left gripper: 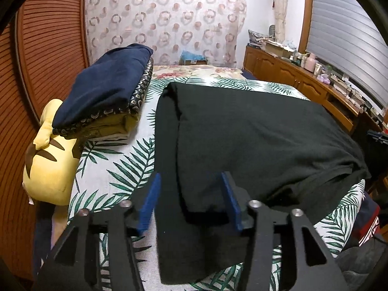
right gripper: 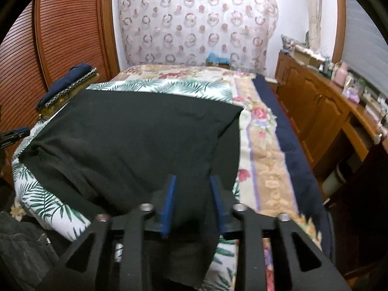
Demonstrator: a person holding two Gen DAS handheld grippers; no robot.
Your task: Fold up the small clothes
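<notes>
**Black garment, part-folded, on the bed**

Item: black garment (left gripper: 254, 140), spread over the palm-print bedcover (left gripper: 116, 169), its near edge overhanging. Left gripper (left gripper: 191, 201) and right gripper (right gripper: 192, 205): jaws apart, cloth between the blue pads, not pinched. Far left: stack of folded clothes (left gripper: 106, 92) beside a yellow plush toy (left gripper: 48, 165).

Risk: the loose near edge may slide off the bed, undoing the fold.

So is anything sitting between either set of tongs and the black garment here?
Nothing visible. The black garment already lies between the open blue pads of the left tongs and the right tongs, with no other item in between.
</notes>
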